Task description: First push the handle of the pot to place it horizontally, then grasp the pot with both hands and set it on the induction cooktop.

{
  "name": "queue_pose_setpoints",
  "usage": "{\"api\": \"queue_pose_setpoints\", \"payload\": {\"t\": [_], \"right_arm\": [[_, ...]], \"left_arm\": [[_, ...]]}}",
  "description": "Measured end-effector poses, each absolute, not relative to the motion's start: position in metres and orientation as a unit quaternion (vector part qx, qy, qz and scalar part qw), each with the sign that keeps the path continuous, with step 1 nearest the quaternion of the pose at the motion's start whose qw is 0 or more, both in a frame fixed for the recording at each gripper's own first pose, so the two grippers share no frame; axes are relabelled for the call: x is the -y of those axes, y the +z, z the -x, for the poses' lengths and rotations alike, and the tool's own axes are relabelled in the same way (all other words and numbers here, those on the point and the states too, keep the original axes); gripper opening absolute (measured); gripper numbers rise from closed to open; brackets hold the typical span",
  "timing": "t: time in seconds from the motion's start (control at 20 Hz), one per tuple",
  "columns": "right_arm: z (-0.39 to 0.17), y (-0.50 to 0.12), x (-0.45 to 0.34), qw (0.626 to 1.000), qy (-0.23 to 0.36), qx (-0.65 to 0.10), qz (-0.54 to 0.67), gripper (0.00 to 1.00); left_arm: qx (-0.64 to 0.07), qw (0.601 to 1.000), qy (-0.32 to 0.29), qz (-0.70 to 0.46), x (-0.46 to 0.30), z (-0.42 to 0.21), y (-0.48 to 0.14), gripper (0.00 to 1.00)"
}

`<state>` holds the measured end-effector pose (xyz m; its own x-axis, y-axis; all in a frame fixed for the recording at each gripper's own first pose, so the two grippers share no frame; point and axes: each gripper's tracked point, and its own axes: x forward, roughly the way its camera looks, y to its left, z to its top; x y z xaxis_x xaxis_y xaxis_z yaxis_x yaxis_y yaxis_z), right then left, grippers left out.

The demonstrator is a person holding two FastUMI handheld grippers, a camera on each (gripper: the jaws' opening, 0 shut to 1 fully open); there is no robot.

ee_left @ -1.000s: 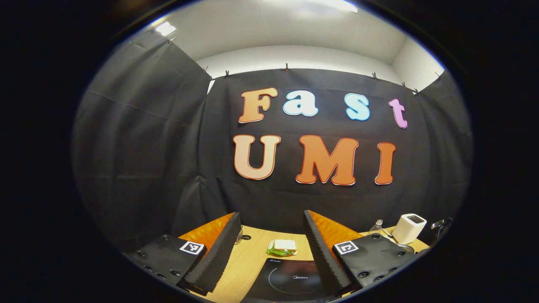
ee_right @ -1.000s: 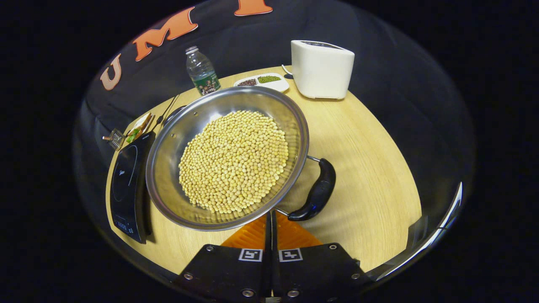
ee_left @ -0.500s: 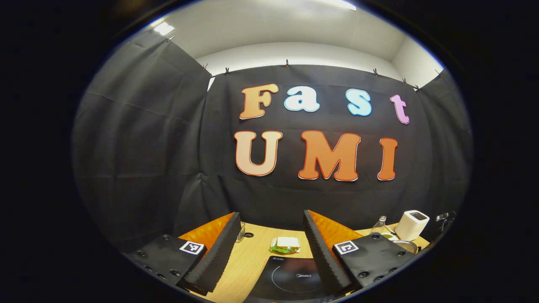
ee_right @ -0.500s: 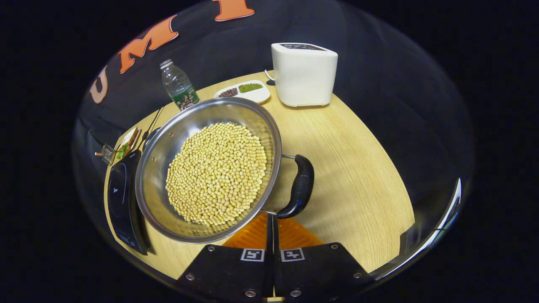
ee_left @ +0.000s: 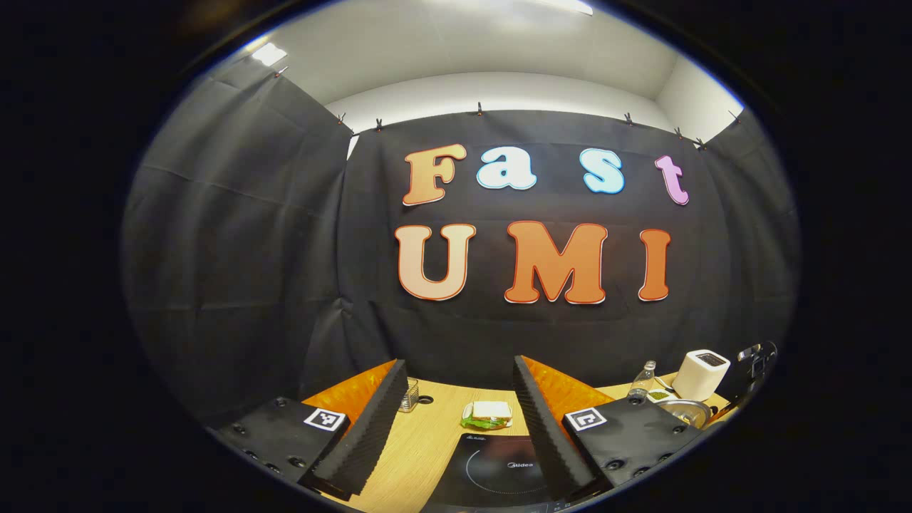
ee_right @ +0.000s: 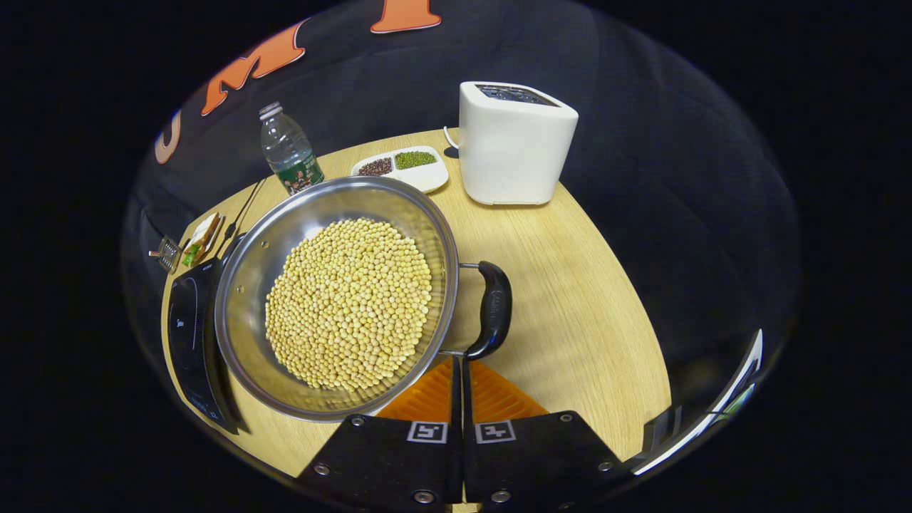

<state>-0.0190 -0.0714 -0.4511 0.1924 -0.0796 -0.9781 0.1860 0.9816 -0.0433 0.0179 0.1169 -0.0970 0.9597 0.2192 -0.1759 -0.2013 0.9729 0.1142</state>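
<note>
In the right gripper view a steel pot (ee_right: 242, 285) full of yellow soybeans stands on the wooden table, and its black side handle (ee_right: 494, 310) points right. My right gripper (ee_right: 458, 362) is shut with nothing between its fingers. Its tips rest against the near end of that handle. The black induction cooktop (ee_right: 187, 335) lies just left of the pot, partly hidden by the rim. In the left gripper view my left gripper (ee_left: 459, 362) is open above the cooktop (ee_left: 499, 470). The pot (ee_left: 682, 410) shows small at the far right.
A white toaster (ee_right: 514, 142), a divided dish of beans (ee_right: 402, 165) and a water bottle (ee_right: 287, 151) stand behind the pot. A sandwich (ee_right: 199, 239) and a small wire rack (ee_right: 167, 253) lie beyond the cooktop. The table's rounded edge runs close on the right.
The right gripper, still shut, has pushed the handle's near end. The pot has turned and the handle now stands straighter in the view. The left gripper has barely drifted.
</note>
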Motion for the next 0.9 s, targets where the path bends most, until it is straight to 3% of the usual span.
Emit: {"api": "queue_pose_setpoints", "payload": {"t": [0.4, 0.9], "right_arm": [[-0.004, -0.458, 0.083, 0.774, -0.092, -0.626, -0.003, 0.01], [-0.021, -0.466, 0.091, 0.775, -0.098, -0.623, -0.050, 0.02]], "left_arm": [[-0.105, 0.987, 0.114, -0.049, -0.125, -0.014, -0.107, 0.96], [-0.126, 0.985, 0.109, -0.041, -0.118, -0.021, -0.128, 0.96]]}}
